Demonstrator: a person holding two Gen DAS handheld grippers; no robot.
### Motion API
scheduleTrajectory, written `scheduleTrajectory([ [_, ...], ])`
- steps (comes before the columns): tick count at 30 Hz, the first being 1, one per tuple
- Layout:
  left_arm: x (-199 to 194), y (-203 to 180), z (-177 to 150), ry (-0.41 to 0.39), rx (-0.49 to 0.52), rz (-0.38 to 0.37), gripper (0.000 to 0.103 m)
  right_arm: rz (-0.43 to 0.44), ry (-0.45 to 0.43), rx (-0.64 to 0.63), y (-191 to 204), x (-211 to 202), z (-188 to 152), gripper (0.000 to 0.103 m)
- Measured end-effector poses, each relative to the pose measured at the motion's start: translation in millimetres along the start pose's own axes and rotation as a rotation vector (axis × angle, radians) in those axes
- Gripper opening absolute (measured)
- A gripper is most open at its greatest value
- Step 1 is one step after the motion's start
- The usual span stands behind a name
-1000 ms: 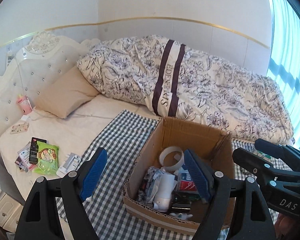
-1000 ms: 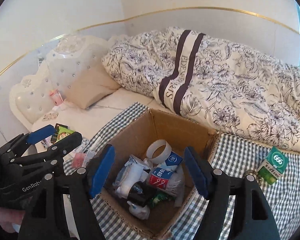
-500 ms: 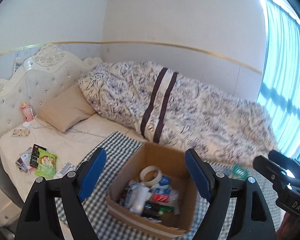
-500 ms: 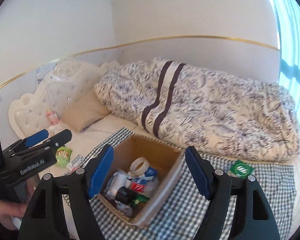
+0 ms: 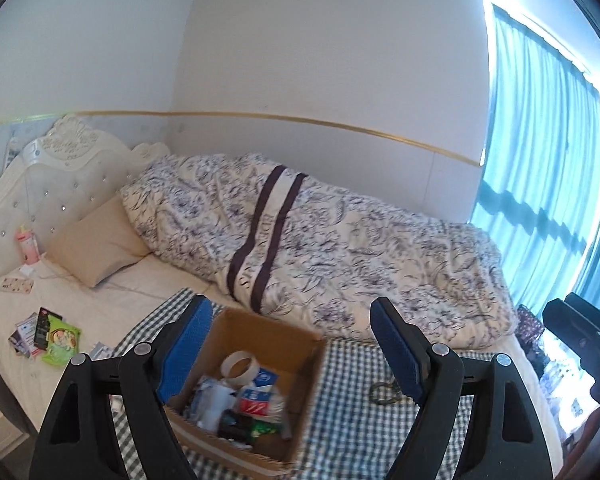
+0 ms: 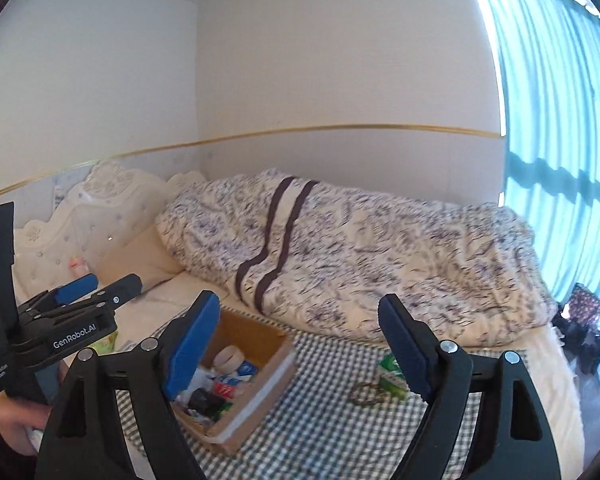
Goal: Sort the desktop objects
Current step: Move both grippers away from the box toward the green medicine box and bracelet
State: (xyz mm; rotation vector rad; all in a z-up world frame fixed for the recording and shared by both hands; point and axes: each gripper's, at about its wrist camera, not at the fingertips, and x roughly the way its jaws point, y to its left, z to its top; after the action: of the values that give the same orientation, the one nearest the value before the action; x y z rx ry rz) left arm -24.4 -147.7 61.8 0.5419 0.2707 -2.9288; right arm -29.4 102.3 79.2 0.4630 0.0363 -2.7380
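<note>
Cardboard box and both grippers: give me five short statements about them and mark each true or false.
1. The cardboard box stands open on the checked cloth. True.
2. The left gripper is shut on a roll of tape. False: its jaws stand wide apart with nothing between them; the tape roll lies in the box.
3. The green packet lies on the cloth outside the box. True.
4. The box is empty. False: it holds the tape roll and several packets and wrappers.
5. The right gripper is open and holds nothing. True.
</note>
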Motion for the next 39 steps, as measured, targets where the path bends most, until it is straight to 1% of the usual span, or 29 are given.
scheduleTrajectory([
  [4,-3.3,-21.0,2.7,-0.011,0.002,-0.029,0.084,-0.048,-0.021,0.004,-21.5,-16.8,2.4,0.087],
  [11,-1.8,-64.2,1.6,-0.016,0.040,-0.082,0.085,-0.115,-0.044,0.031,-61.8,-34.9,1.7,0.093],
  [17,8.9,-96.3,-5.8,-0.002,0.084,-0.120,0.088,-0.151,-0.042,0.048,-92.2,-37.0,-3.9,0.097],
  [20,19.4,-107.1,-11.0,0.015,0.099,-0.133,0.088,-0.154,-0.035,0.057,-104.2,-33.7,-9.7,0.103],
  [21,23.0,-110.3,-13.2,0.020,0.102,-0.136,0.088,-0.147,-0.031,0.061,-106.9,-32.5,-11.8,0.103],
  [22,27.9,-114.0,-15.5,0.028,0.107,-0.138,0.089,-0.138,-0.026,0.066,-111.3,-29.8,-13.8,0.103],
  [23,33.1,-117.4,-18.4,0.037,0.111,-0.140,0.091,-0.130,-0.019,0.071,-116.1,-25.5,-16.4,0.103],
  [24,38.6,-120.3,-21.2,0.045,0.115,-0.141,0.096,-0.125,-0.014,0.074,-120.4,-23.0,-19.0,0.103],
  [25,44.2,-122.8,-23.7,0.053,0.118,-0.144,0.098,-0.120,-0.008,0.076,-124.7,-19.6,-21.4,0.103],
  [35,101.9,-145.9,-56.5,0.144,0.146,-0.137,0.098,-0.100,0.099,0.083,-158.7,35.8,-55.5,0.103],
  [39,128.0,-153.5,-72.4,0.192,0.167,-0.135,0.098,-0.101,0.153,0.065,-169.8,61.8,-71.9,0.103],
])
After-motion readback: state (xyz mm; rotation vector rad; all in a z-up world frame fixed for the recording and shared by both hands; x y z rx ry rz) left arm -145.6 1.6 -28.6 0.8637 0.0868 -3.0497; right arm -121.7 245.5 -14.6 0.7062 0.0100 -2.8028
